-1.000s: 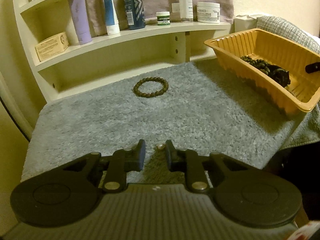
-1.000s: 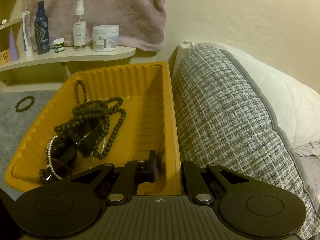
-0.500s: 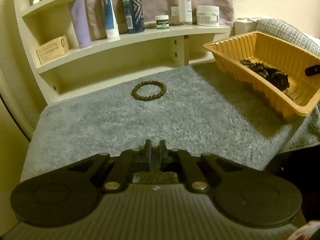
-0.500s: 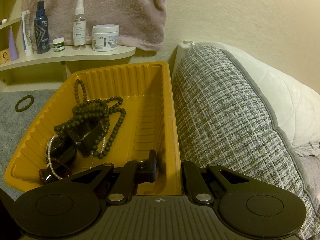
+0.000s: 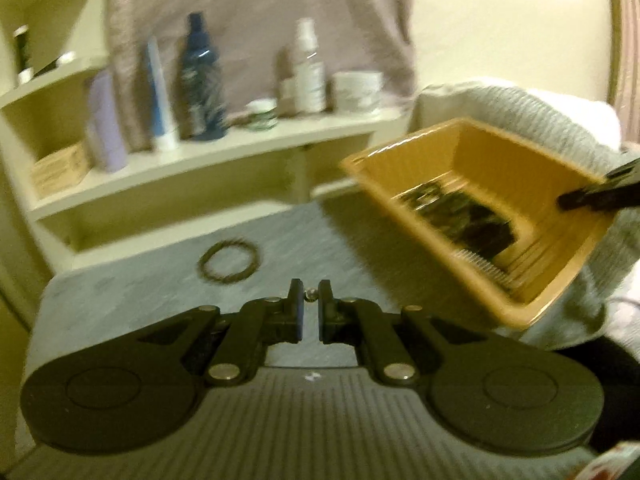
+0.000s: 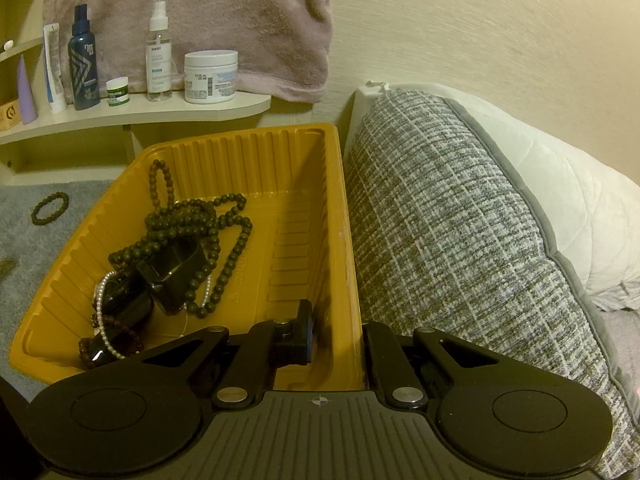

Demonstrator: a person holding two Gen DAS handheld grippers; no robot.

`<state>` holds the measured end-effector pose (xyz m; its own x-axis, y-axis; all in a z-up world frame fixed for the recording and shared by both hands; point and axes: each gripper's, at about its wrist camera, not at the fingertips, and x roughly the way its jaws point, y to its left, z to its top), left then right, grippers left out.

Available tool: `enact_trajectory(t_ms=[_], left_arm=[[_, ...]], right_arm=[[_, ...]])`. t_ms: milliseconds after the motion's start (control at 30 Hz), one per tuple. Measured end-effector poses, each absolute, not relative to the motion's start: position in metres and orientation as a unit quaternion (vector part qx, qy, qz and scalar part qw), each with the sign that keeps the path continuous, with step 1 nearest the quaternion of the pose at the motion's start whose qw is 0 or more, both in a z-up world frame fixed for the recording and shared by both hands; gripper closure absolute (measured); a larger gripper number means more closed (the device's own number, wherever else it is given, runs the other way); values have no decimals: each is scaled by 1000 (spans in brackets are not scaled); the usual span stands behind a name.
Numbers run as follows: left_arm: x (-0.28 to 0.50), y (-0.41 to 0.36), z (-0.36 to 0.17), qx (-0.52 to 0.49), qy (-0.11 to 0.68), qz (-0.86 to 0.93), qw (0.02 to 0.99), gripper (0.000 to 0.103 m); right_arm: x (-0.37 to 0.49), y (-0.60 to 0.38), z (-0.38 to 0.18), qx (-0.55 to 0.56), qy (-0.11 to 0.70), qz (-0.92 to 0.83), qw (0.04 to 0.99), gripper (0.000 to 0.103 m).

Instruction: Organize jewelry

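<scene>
My left gripper (image 5: 309, 301) is shut on a small silvery piece of jewelry (image 5: 309, 295) pinched at its fingertips, raised above the grey mat (image 5: 120, 304). This view is blurred. A brown bead bracelet (image 5: 229, 260) lies on the mat just beyond the tips, also seen in the right wrist view (image 6: 50, 208). The yellow ribbed tray (image 5: 400, 184) stands to the right, holding a pile of dark bead necklaces, a pearl strand and black pieces (image 6: 180, 248). My right gripper (image 6: 340, 332) is shut on the tray's right wall (image 6: 348, 280), one finger inside and one outside.
A cream shelf (image 6: 160, 114) behind the mat carries bottles, tubes and a white jar (image 6: 210, 76), with a pinkish towel (image 6: 192, 8) hanging above. A woven grey cushion (image 6: 460, 240) and a white pillow press against the tray's right side.
The left gripper closed on the small piece on the mat, then rose and swung toward the tray with it. The right gripper kept still on the tray wall.
</scene>
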<state>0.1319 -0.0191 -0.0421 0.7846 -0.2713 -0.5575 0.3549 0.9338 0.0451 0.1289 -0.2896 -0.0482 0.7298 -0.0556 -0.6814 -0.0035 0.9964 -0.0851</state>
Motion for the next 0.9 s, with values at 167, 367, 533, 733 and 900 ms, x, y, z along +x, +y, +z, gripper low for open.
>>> enact_trajectory(t_ms=[167, 367, 533, 733, 900], left_arm=[[132, -54, -33, 64, 270, -215, 936, 97], [126, -93, -31, 74, 267, -266, 923, 97], [122, -113, -34, 80, 268, -291, 915, 97], [120, -127, -35, 89, 269, -313, 906, 97], [115, -129, -36, 95, 263, -314, 907, 81]], right_arm=[[128, -289, -48, -39, 367, -14, 929, 96], [127, -289, -48, -37, 368, -13, 929, 96], [128, -289, -48, -36, 368, -13, 929, 96], [127, -289, -48, -33, 368, -13, 929, 96], [127, -290, -48, -32, 368, -13, 929, 96]])
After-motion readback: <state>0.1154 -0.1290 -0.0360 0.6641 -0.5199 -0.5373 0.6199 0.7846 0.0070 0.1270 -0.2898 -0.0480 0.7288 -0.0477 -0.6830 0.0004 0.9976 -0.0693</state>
